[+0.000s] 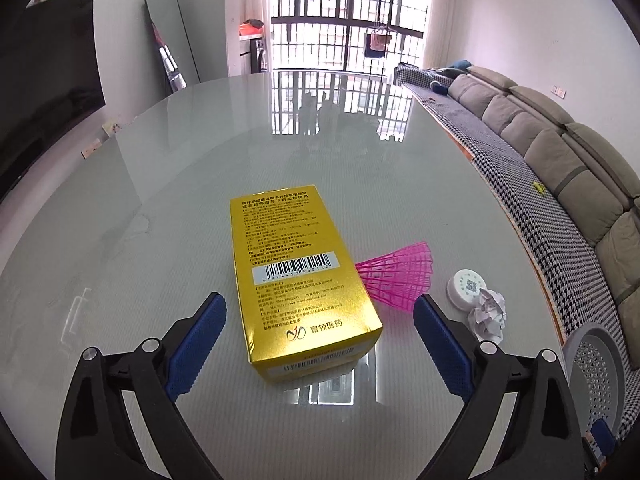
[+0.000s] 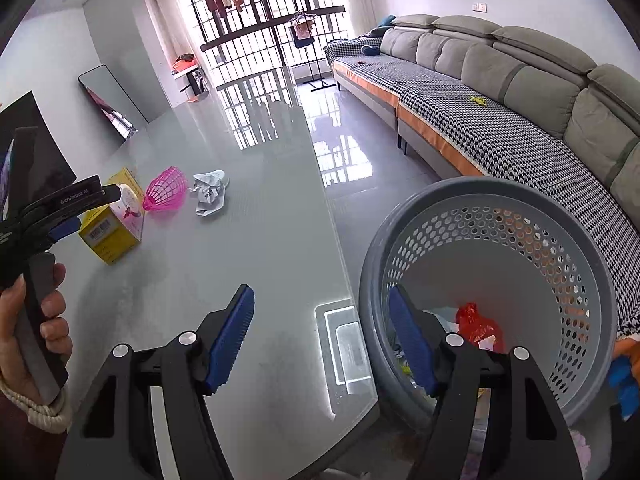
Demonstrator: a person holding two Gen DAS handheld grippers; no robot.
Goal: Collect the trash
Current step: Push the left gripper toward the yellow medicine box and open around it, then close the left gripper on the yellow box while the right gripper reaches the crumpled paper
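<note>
My left gripper (image 1: 316,320) was spread wide around the yellow medicine box (image 1: 298,280) lying on the counter (image 1: 160,240), pads not touching yet. The pink shuttlecock (image 1: 396,276) sat right against it, so closing crooked could've knocked that away.

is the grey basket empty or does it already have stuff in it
Not empty. The right wrist view looks down into the grey basket, and a crumpled red wrapper lies at its bottom with other scraps beside it.
</note>
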